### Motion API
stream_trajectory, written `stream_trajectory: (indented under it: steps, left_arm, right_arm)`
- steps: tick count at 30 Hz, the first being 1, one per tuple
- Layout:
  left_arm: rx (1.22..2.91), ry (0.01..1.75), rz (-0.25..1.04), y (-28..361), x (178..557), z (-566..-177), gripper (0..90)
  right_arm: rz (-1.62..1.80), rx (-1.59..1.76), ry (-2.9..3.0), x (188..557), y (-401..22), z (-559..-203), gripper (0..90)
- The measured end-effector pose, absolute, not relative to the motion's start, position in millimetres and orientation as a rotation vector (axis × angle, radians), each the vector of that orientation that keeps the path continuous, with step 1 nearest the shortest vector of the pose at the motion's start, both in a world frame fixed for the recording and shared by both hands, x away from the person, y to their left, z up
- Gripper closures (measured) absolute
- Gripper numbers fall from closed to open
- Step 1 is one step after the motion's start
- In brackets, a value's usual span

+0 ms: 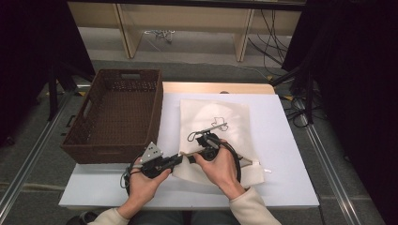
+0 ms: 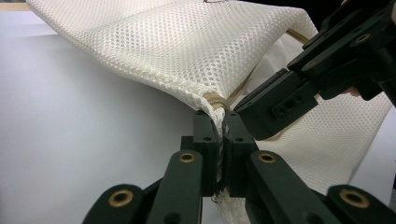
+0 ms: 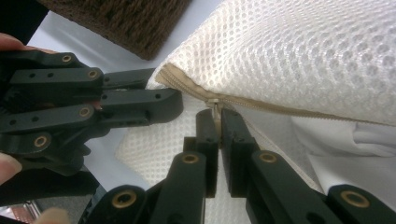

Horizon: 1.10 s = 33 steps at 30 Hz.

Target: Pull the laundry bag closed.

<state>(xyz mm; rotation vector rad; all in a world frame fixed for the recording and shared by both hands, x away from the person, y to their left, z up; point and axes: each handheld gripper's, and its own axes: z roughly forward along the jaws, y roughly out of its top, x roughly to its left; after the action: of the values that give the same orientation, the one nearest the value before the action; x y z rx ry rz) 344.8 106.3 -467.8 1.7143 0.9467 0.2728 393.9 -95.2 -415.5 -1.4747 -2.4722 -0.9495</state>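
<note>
— Where is the mesh bag [image 1: 213, 123]?

— On the white counter [image 1: 281, 140], toward its near edge, just right of the brown woven basket [image 1: 117, 112] that sits at the counter's left edge.

— And the left tool [image 2: 221, 122]?

— Its jaws are clamped on the bag's near corner, right where the tan zipper [image 3: 261, 103] ends.

— The right tool [image 3: 216, 116]?

— Pinched on the zipper's small pull, just beside the left tool; the two nearly touch.

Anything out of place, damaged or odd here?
Nothing stands out. The mesh bag lies on the table, both grippers shut on its zip end; the basket sits upright beside it.
</note>
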Motion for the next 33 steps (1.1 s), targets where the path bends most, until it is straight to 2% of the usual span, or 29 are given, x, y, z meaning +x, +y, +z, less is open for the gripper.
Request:
stream_trajectory:
  steps: [5,7,10,11,12,14,17,19,20,22,28,31,33]
  left_arm:
    - [1.68,0.949,0.185,104,342,-466,85.8]
    - [1.696,0.938,0.232,105,344,-466,85.8]
    - [1.695,0.94,0.231,105,344,-466,85.8]
    - [1.675,0.951,0.181,103,342,-466,85.7]
    - [1.695,0.936,0.228,106,344,-466,85.8]
    - [1.699,0.925,0.24,106,346,-466,85.7]
    - [1.66,0.975,0.172,104,341,-464,85.7]
    - [1.661,0.969,0.172,105,342,-464,85.7]
    - [1.691,0.933,0.244,109,347,-465,85.7]
    - [1.716,0.935,0.28,109,346,-465,85.7]
    - [1.713,0.943,0.269,110,347,-466,85.7]
    - [1.664,0.978,0.161,106,343,-465,85.7]
    - [1.666,0.975,0.174,107,344,-465,85.6]
  right_arm:
    - [-0.939,-1.477,-2.506,395,-98,-416,87.5]
    - [-0.946,-1.494,-2.478,395,-99,-416,87.5]
    - [-0.932,-1.515,-2.466,393,-99,-415,87.5]
    - [-0.933,-1.482,-2.505,395,-100,-415,87.5]
    - [-0.922,-1.508,-2.477,394,-100,-414,87.5]
    - [-0.92,-1.503,-2.491,394,-102,-414,87.5]
    - [-0.92,-1.509,-2.509,394,-103,-414,87.5]
    - [-0.916,-1.539,-2.49,393,-103,-413,87.5]
    - [-0.916,-1.537,-2.496,393,-104,-413,87.5]
    - [-0.903,-1.538,-2.506,393,-103,-412,87.5]
    - [-0.902,-1.548,-2.504,392,-103,-413,87.5]
    - [-0.884,-1.564,-2.533,392,-104,-413,87.5]
    - [-0.869,-1.574,-2.53,393,-106,-414,87.5]
